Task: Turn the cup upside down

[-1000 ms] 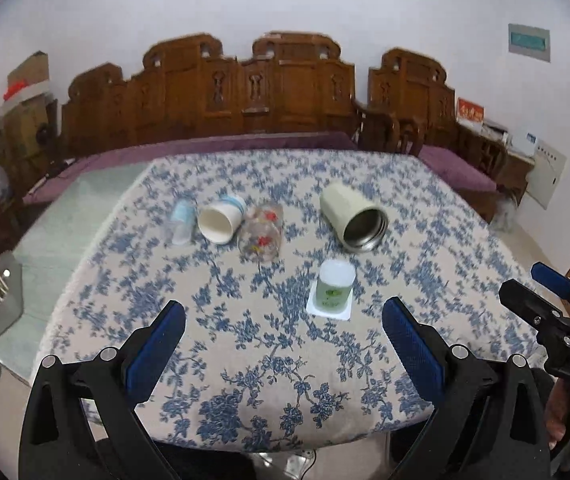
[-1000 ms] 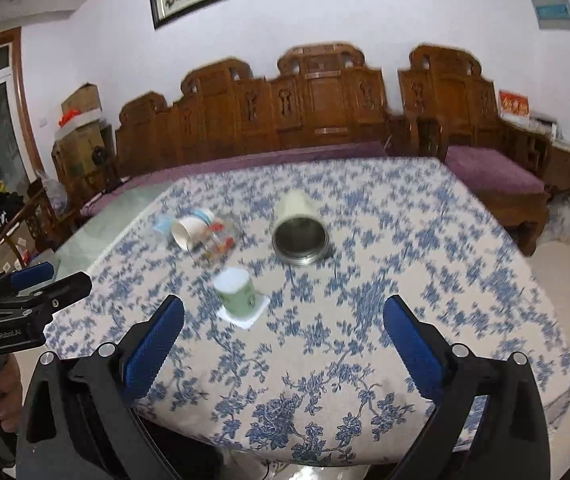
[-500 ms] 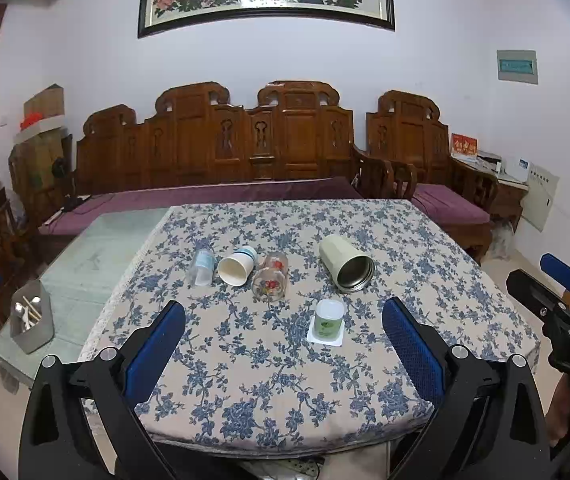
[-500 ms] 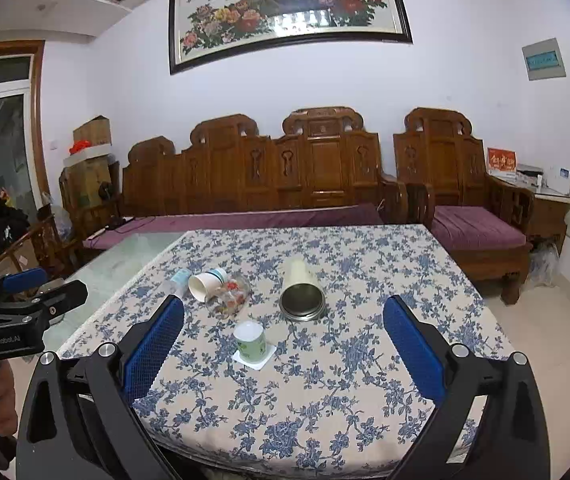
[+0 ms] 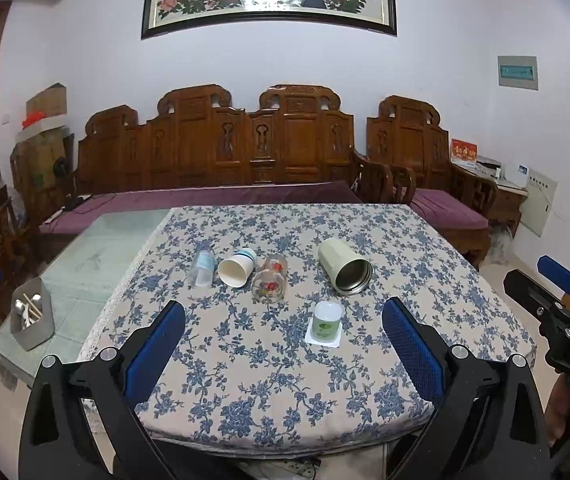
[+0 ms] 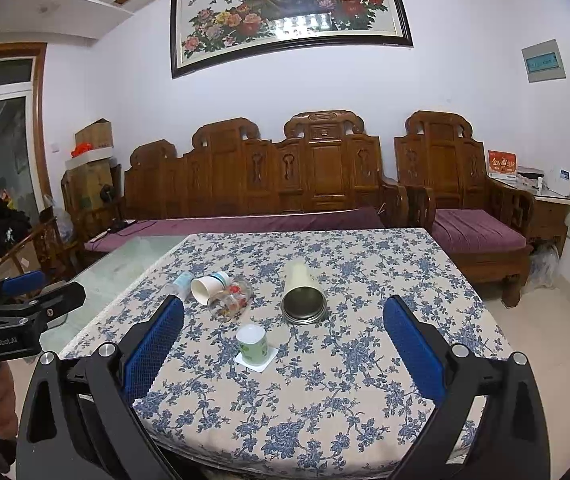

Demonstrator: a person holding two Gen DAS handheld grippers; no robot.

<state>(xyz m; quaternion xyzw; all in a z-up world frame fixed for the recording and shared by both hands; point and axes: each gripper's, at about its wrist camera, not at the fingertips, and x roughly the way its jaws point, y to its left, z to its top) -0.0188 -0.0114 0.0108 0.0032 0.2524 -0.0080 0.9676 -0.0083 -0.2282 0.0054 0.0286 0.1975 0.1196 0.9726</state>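
Observation:
A small green cup point(image 5: 327, 321) stands mouth down on a white square coaster point(image 5: 322, 338) near the table's front; it also shows in the right wrist view point(image 6: 251, 344). Behind it lie a cream metal tumbler point(image 5: 344, 265), a printed glass point(image 5: 270, 283), a white paper cup point(image 5: 236, 267) and a small clear bottle point(image 5: 201, 267), all on their sides. My left gripper point(image 5: 283, 344) is open and empty, held back off the table's front edge. My right gripper point(image 6: 283, 340) is open and empty too, also back from the edge.
The table has a blue floral cloth point(image 5: 285, 360) and a bare glass part at the left point(image 5: 97, 256). A grey utensil holder point(image 5: 31, 316) stands at its left corner. Carved wooden benches point(image 5: 221, 152) stand behind.
Both grippers have pulled back and up from the table, so the table and cups look smaller and farther. The cups have not moved.

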